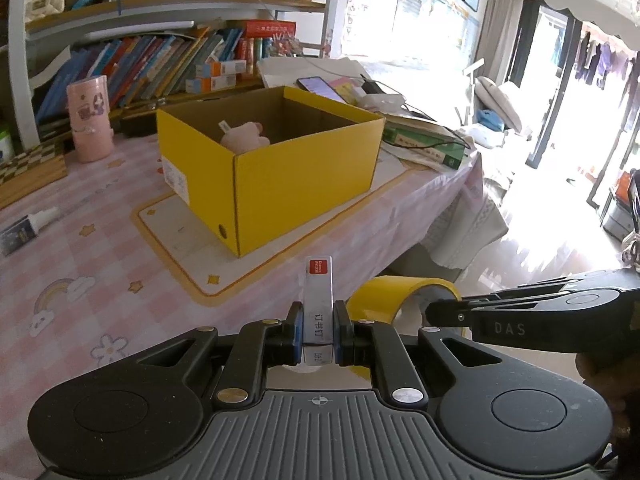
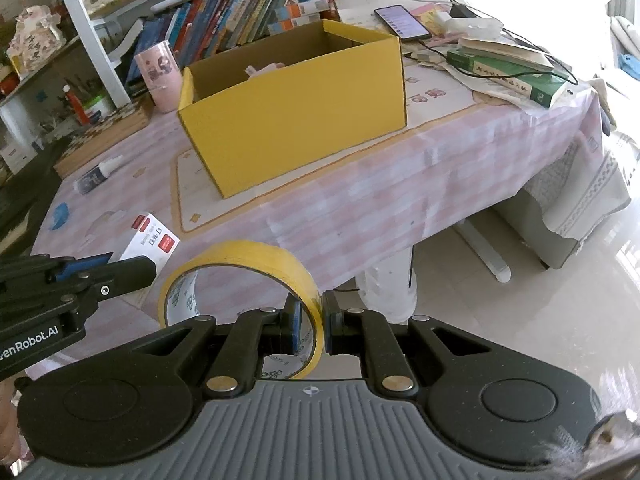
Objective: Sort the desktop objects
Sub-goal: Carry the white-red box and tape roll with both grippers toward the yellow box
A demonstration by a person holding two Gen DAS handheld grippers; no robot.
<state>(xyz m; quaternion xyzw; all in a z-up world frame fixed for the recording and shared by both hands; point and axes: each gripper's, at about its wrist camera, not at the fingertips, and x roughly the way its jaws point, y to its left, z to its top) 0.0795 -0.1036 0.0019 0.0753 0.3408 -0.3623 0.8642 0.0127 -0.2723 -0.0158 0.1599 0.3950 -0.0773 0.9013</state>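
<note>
My left tool (image 1: 318, 330) is clamped on a small white cardboard box of staples with a red label (image 1: 318, 304), pads pressing its two long flat sides, the box standing on end and poking out ahead of the fingers. It should be light and stiff, though thin card can crush or slide if squeezed near an open flap, so the broad middle of the sides is the right hold.

My right tool (image 2: 309, 326) pinches the wall of a yellow roll of adhesive tape (image 2: 248, 258), one pad inside the ring, one outside. The roll hangs out to the left of the fingers, so I judge it may swing; it is light and fairly rigid, but the glossy outer face looks slippery.

Both tools sit side by side, off the near edge of the pink checked worktop (image 1: 100, 240). Ahead of them stands the open yellow cardboard box (image 1: 276, 184) with a pink soft toy (image 1: 244, 136) inside, the likely place for both. Far left of my left tool lies a small white-capped bottle (image 1: 28, 226).
</note>
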